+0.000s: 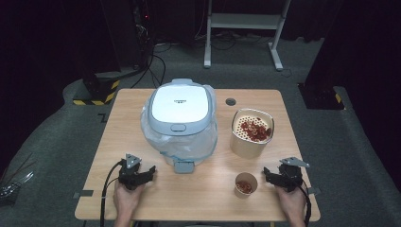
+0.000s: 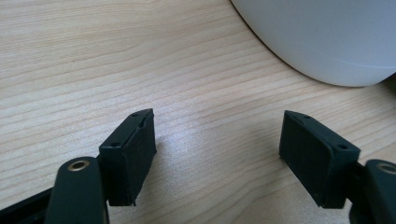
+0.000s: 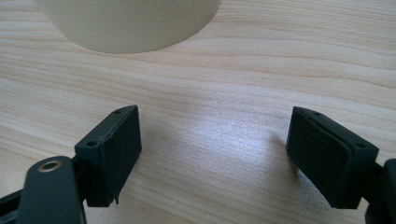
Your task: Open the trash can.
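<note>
Now | left gripper (image 1: 152, 170) fingers spread, empty | right gripper (image 1: 265, 173) same | rice cooker (image 2: 322, 37) cropped

A small dark mark, probably a brand name, sits at the centre of the cooker lid (image 1: 180, 103); it is too small to read. No other text, number or sign is legible.

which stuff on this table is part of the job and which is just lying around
In the job:
- rice cooker, lid shut, nearest the open left gripper
- small paper cup of red pieces, nearest the open right gripper
- tall beige pot with red pieces, probably

Lying about:
- round cable hole in the table
- white desk frame behind
</note>
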`<state>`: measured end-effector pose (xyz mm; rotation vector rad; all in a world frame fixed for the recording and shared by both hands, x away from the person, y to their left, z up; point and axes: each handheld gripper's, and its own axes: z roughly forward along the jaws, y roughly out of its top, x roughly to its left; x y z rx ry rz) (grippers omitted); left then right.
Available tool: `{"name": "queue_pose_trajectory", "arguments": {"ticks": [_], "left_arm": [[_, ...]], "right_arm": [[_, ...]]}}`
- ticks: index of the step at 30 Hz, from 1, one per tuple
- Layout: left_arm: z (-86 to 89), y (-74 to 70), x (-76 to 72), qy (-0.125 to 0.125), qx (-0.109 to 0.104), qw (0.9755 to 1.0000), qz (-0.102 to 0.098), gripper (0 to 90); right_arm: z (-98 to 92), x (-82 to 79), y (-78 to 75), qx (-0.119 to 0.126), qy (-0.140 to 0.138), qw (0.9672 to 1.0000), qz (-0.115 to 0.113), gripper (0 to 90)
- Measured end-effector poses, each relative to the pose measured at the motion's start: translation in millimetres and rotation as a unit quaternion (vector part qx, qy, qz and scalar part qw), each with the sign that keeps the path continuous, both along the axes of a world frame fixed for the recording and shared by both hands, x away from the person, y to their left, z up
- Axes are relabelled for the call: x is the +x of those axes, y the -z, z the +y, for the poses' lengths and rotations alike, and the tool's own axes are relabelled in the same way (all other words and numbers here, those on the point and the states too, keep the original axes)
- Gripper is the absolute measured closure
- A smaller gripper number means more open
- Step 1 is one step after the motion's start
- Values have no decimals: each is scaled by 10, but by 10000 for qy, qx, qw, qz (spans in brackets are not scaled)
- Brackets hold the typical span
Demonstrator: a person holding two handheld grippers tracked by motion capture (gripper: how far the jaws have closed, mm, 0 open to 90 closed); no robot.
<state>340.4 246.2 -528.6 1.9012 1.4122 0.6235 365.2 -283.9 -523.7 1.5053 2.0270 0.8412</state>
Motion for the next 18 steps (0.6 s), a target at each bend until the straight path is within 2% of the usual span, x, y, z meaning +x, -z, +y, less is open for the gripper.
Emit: {"name": "queue_pose_trajectory", "arguments": {"ticks": [9, 12, 15, 18], "left_arm": [[-12, -2, 1, -43, -7, 10000, 8, 285], [-2, -6, -3, 6, -177, 9998, -12, 311], [-12, -8, -11, 31, -152, 9999, -48, 319], [-24, -18, -39, 117, -287, 9994, -121, 327]], "right_arm": [[0, 0, 0, -1, -2, 10000, 0, 183], [0, 0, 0, 0, -2, 10000, -1, 183], [0, 0, 0, -1, -2, 10000, -1, 184], [0, 0, 0, 0, -4, 10000, -2, 185]]}}
